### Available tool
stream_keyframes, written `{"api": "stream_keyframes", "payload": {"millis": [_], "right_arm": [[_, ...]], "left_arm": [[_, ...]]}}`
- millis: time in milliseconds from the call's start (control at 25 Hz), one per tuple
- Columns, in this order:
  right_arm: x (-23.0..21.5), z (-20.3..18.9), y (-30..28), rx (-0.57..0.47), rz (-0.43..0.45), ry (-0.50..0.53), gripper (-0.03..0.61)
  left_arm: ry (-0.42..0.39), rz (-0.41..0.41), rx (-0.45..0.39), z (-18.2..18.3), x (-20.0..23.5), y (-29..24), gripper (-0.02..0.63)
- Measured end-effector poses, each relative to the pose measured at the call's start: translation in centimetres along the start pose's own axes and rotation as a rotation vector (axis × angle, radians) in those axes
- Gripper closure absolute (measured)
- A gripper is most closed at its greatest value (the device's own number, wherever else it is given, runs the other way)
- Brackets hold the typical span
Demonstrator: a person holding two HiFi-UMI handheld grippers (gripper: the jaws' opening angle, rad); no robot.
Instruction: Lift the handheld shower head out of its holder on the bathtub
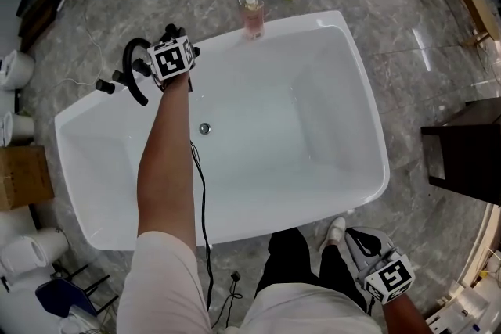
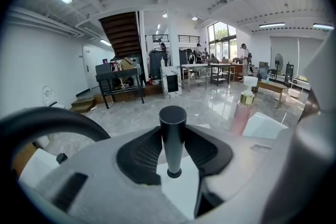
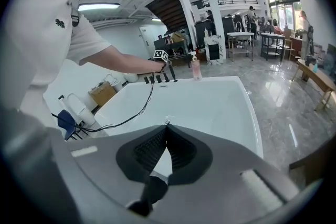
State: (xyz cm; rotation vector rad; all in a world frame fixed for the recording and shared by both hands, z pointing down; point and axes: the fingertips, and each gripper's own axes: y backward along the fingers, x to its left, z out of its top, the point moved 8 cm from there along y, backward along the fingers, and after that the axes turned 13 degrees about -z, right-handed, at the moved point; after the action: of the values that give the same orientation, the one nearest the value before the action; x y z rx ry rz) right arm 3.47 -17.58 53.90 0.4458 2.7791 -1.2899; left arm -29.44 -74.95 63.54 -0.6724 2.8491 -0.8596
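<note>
The left claw [image 2: 173, 130] is closed partway, its ribbed black pads [image 2: 140, 157] pinching the slim black cylindrical handheld shower head [image 2: 172, 119]. The shower head stands upright between the pads, its flat top above them and its small bottom collar showing against white. Whether that end is clear of its holder cannot be told.

In the head view this claw sits over the far left rim of the white rectangular bathtub [image 1: 368, 94], beside the curved black spout [image 1: 133, 78] and black knobs [image 1: 104, 86]. A pink pump bottle with a gold collar [image 1: 252, 18] stands further along the same rim.

The right claw [image 3: 167, 125] is pressed together with its tips meeting and nothing between them, held low at the person's side and well apart from the fittings.
</note>
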Motion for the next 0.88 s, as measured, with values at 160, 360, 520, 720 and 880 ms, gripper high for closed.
{"api": "stream_keyframes", "payload": {"millis": [160,360,520,720,880], "right_arm": [[0.3,0.5,0.8,-0.026,0.008,0.002,0.565],[0.7,0.7,2.0,-0.059,0.018,0.002,0.565],[0.7,0.4,3.2,-0.071,0.019,0.000,0.565],[1.4,0.2,4.3,-0.102,0.024,-0.008,0.565],[1.5,0.3,5.3,-0.127,0.033,0.003,0.565]], "left_arm": [[-0.014,-0.009,-0.020,1.4,-0.7,1.9,0.474],[-0.039,-0.005,-0.040,3.4,-1.4,5.4,0.474],[-0.036,-0.004,-0.055,4.6,-1.9,7.7,0.472],[-0.049,-0.014,-0.080,6.3,-2.2,11.0,0.474],[-0.053,-0.016,-0.105,7.3,-3.0,13.9,0.474]]}}
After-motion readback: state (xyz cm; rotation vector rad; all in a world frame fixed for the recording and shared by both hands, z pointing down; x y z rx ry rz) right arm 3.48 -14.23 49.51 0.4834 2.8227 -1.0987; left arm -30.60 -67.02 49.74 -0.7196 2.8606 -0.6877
